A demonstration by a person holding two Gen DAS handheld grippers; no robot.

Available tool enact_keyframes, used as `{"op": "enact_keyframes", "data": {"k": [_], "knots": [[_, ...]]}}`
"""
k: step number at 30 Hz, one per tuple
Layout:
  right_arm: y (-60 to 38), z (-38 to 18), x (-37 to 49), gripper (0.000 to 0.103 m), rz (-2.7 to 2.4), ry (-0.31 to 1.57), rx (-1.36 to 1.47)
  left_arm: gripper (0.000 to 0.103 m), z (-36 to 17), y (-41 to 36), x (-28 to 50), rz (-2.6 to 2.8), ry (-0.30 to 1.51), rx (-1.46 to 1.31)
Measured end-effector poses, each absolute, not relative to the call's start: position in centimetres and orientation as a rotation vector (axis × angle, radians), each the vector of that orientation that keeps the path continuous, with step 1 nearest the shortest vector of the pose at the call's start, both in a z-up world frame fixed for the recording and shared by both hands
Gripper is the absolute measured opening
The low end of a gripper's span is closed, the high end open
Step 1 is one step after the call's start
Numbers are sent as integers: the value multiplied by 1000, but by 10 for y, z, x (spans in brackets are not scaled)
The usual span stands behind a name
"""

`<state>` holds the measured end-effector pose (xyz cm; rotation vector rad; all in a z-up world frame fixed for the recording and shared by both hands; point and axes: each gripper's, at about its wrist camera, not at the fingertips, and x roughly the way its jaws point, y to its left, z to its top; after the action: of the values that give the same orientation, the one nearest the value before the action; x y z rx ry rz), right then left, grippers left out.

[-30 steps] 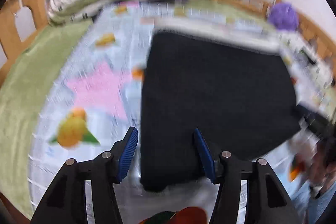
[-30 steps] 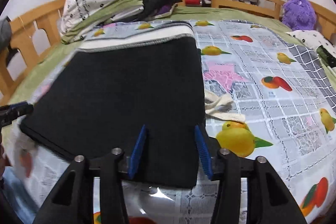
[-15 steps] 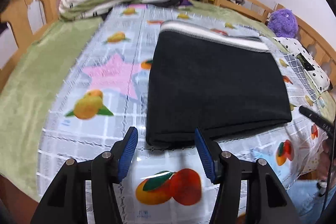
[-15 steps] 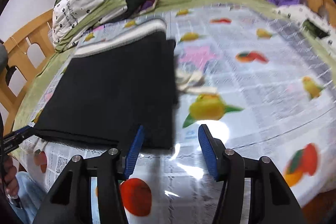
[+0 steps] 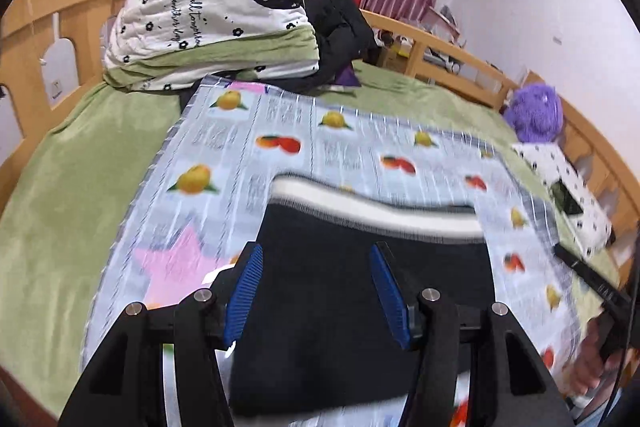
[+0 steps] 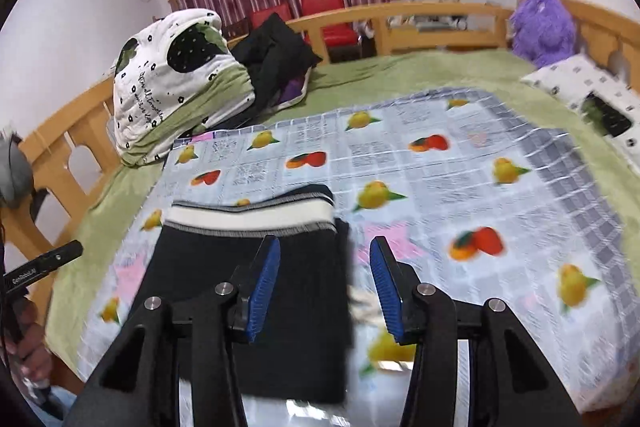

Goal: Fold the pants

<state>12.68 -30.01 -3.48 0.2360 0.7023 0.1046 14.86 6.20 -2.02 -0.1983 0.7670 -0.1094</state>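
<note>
The black pants (image 5: 320, 291) lie folded flat into a rectangle on the fruit-print sheet (image 5: 352, 155), with their white and grey waistband (image 5: 372, 203) at the far edge. They also show in the right wrist view (image 6: 224, 267). My left gripper (image 5: 316, 287) is open and empty, raised above the near part of the pants. My right gripper (image 6: 324, 283) is open and empty, above the right edge of the pants. A pale drawstring (image 6: 364, 303) peeks out beside that edge.
A folded white and green quilt (image 5: 208, 15) and a heap of dark clothes (image 5: 340, 31) lie at the bed's head. A purple plush toy (image 6: 544, 23) and a patterned pillow (image 6: 592, 99) lie at the right. A wooden rail (image 6: 400, 23) rings the bed.
Both grippers have lifted and pulled back from the folded pants, now seeing them from higher up. Both stay open and empty. The pants have not moved.
</note>
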Motion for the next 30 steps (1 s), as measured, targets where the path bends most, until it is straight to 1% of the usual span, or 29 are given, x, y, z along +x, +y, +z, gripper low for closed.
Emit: {"op": "enact_keyframes", "data": {"k": [4,8,12,16,17,19,20,21,22,23,25,28,30], "knots": [[-286,-68,199,44,127,800,228,54,-36,54,201,-93,775,-185],[-280,-110,242,44,124,884,243,54,-71,48,235,-103,840,-155],[-279,-139,261,44,182,927,297,54,-113,54,250,-68,932,-95],[-273,-145,268,45,196,891,291,54,-131,68,266,-81,994,-152],[-273,-145,270,44,196,884,308,54,-133,69,269,-94,999,-162],[-273,-144,272,32,203,882,314,54,-135,71,276,-122,999,-181],[-274,-143,271,29,209,872,313,51,-136,72,279,-131,1002,-190],[-274,-141,270,24,217,864,322,35,-139,72,280,-152,1002,-203],[-275,-139,270,20,224,858,333,31,-140,71,280,-171,998,-202],[-276,-132,266,19,245,832,359,27,-137,67,278,-180,983,-165],[-272,-120,261,18,270,791,357,24,-129,60,274,-182,954,-121],[-272,-113,258,17,262,751,325,23,-123,62,275,-190,943,-173],[-280,-132,272,17,222,823,329,25,-131,59,278,-185,958,-156]]}}
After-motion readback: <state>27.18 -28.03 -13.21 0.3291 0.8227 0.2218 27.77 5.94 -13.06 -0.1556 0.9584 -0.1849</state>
